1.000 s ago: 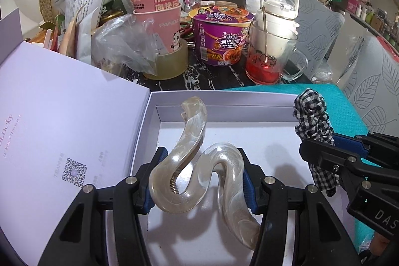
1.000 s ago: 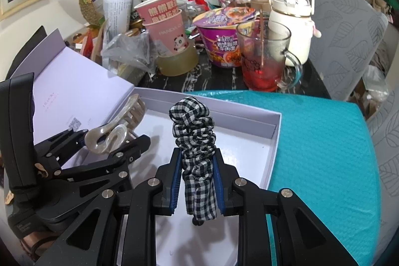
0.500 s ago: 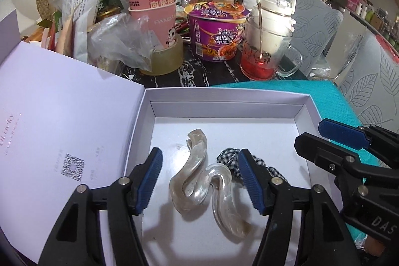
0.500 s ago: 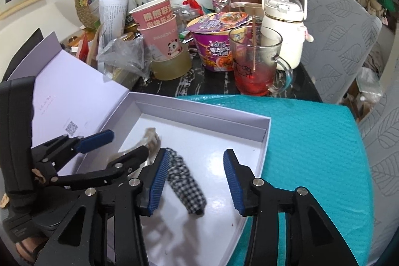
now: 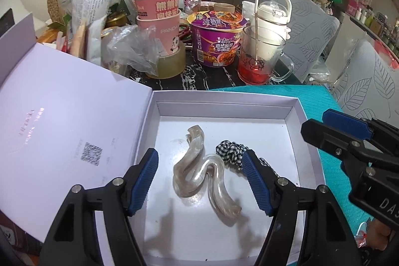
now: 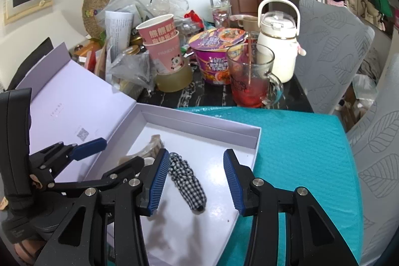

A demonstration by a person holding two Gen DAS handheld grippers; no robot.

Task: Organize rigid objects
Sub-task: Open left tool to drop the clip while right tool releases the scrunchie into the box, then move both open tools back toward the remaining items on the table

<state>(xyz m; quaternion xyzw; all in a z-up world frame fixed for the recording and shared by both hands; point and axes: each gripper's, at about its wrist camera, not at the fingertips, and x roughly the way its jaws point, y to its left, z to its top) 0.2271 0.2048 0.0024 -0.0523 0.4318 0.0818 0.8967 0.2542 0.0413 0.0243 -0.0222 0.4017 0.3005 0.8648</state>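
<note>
A pearly S-shaped hair claw (image 5: 199, 173) and a black-and-white checked scrunchie (image 5: 230, 151) lie side by side on the floor of an open white box (image 5: 224, 97). Above the claw my left gripper (image 5: 199, 157) hovers, its jaws opening and its blue pads clear of the clip on both sides. My right gripper (image 6: 195, 156) is open above the scrunchie (image 6: 187, 181), touching nothing. In the right wrist view the claw (image 6: 155, 141) is partly hidden behind the left gripper's fingers (image 6: 92, 143).
The box lid (image 5: 62, 116) lies folded open to the left. Behind the box stand a tape roll (image 5: 172, 64), pink paper cups (image 5: 159, 16), a purple noodle bowl (image 5: 217, 41), a glass mug (image 5: 259, 59) and a white kettle (image 5: 274, 14). A teal mat (image 6: 299, 153) lies to the right.
Both grippers let go: the claw and the scrunchie dropped from the jaws onto the box floor. Both grippers opened and rose a little above them.
</note>
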